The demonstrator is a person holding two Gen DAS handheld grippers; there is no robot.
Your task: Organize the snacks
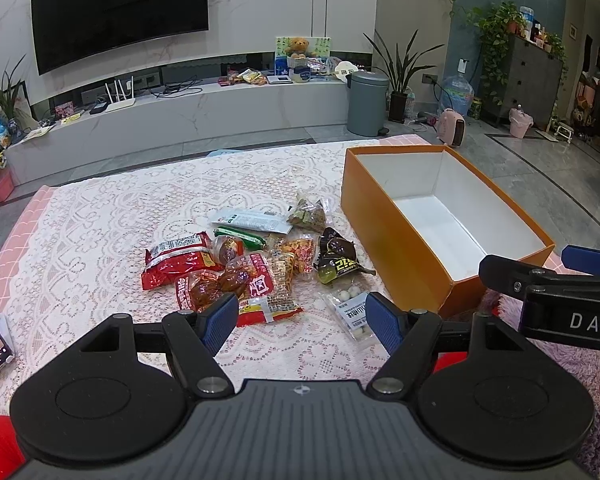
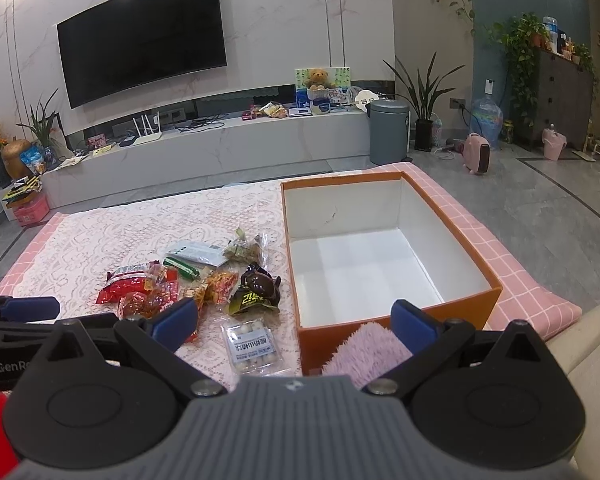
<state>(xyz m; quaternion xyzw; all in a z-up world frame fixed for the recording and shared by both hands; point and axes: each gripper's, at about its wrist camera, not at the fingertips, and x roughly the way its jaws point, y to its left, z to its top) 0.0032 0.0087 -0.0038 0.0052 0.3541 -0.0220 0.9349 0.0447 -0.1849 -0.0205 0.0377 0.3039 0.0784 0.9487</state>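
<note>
- Left wrist view: left gripper spread wide, holding nothing, above the snack pile on the lace tablecloth.
- Right gripper spread too, holding nothing.
- Orange box just right of the snacks, no snacks inside.

The snack packets are showing glossy, crinkled plastic film. The box is presenting matt orange card outside and smooth white inside. The lace tablecloth is lying textured; the gripper pads are appearing ribbed.
</note>
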